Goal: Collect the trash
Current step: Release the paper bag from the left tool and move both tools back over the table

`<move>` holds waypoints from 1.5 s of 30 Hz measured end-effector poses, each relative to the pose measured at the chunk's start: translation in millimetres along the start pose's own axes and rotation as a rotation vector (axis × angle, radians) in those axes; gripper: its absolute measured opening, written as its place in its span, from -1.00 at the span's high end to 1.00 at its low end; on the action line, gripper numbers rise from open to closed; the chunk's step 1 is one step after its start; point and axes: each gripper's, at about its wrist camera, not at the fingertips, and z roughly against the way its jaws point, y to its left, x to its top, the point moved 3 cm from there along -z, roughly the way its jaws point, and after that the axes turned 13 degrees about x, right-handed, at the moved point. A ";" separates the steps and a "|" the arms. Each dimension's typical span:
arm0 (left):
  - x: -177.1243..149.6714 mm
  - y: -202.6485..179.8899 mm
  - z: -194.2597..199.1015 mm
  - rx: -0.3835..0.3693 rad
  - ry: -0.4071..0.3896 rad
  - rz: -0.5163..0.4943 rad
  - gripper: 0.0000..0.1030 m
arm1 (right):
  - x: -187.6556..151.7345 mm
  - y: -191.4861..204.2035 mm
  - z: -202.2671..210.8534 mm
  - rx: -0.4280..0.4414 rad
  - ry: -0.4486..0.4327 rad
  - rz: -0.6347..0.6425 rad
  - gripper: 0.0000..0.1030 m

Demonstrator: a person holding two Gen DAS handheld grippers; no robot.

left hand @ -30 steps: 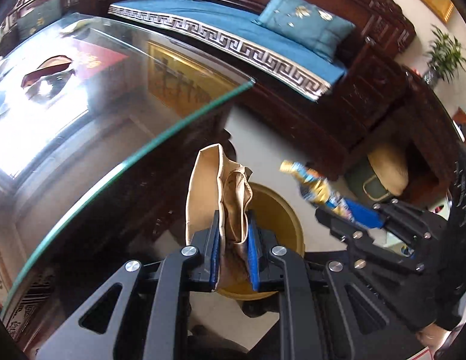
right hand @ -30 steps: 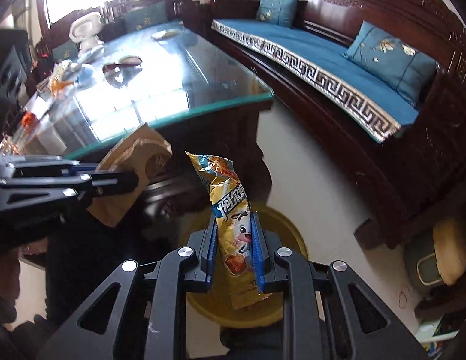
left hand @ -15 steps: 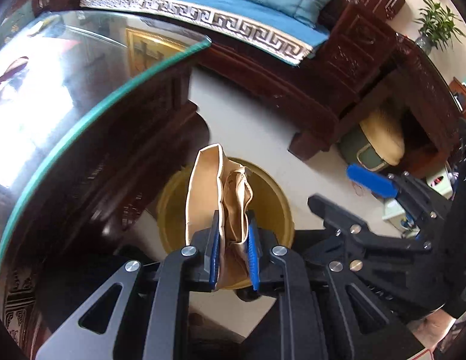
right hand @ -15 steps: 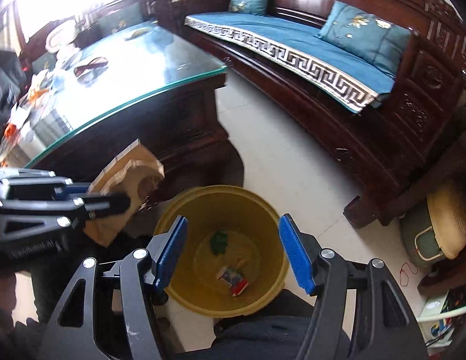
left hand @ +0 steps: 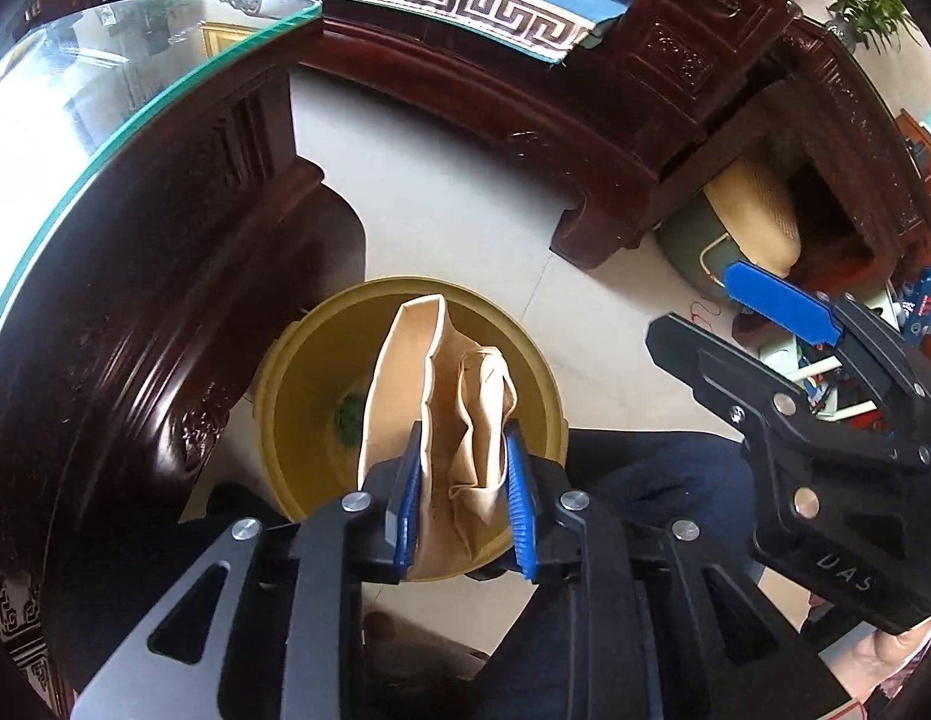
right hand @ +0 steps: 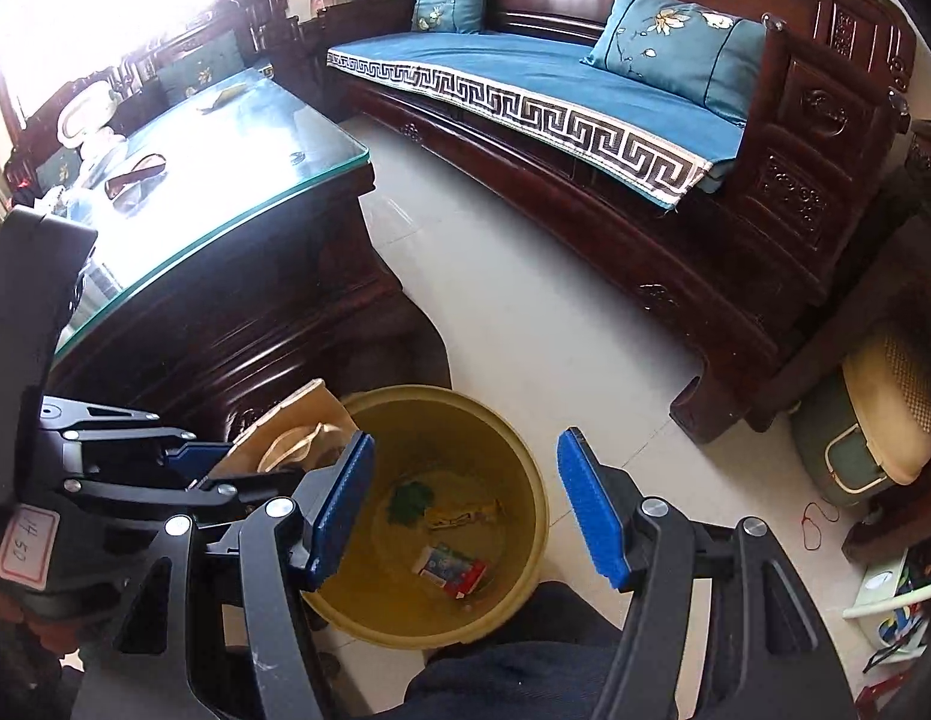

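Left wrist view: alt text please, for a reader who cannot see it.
The left gripper, jaws opening, has a crumpled brown paper bag between its pads, above a yellow bin on the floor. The open right gripper hangs empty alongside.
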 end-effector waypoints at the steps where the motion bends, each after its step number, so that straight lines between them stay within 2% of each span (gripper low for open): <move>1: 0.1 -0.7 -0.1 -0.003 -0.001 -0.003 0.51 | 0.9 -0.3 0.0 0.000 -0.002 -0.001 -0.21; 4: -0.1 -0.6 2.3 -0.011 -0.011 -0.012 0.37 | 3.9 -0.8 0.1 0.000 -0.009 -0.003 -0.21; 5: 0.5 -1.4 3.3 -0.011 -0.017 -0.016 0.29 | 4.6 -0.7 0.4 0.000 -0.011 -0.003 -0.21; 6: 1.4 -1.5 4.4 -0.012 -0.021 -0.015 0.11 | 5.4 -1.1 1.4 0.000 -0.016 -0.004 -0.21; 7: 2.1 -1.5 5.3 -0.007 -0.026 -0.012 0.08 | 5.5 -0.9 2.9 -0.002 -0.020 -0.007 -0.21; 14: 6.3 -4.5 14.3 -0.010 -0.059 -0.022 0.09 | 10.2 -0.9 9.0 0.015 -0.046 -0.010 -0.21; 20: 2.1 22.4 41.1 0.043 -0.138 0.037 0.09 | 27.2 31.0 13.2 0.090 -0.086 0.051 -0.21; 23: -5.1 53.8 61.0 0.107 -0.196 0.101 0.07 | 41.9 63.4 11.1 0.142 -0.102 0.127 -0.21; 27: -19.0 106.3 87.8 0.172 -0.246 0.219 -0.02 | 67.2 126.0 1.7 0.218 -0.117 0.263 -0.21; 34: -48.2 216.2 128.2 0.295 -0.309 0.457 -0.08 | 105.4 238.0 -27.5 0.375 -0.110 0.435 -0.21; 36: -56.7 245.9 137.1 0.330 -0.320 0.520 -0.10 | 114.3 267.7 -37.2 0.414 -0.103 0.465 -0.22; 38: -66.0 278.7 145.0 0.378 -0.334 0.583 -0.12 | 121.6 290.4 -44.7 0.441 -0.103 0.482 -0.33; 45: -92.7 373.0 157.3 0.495 -0.329 0.744 -0.13 | 138.9 363.9 -78.4 0.532 -0.069 0.520 -0.33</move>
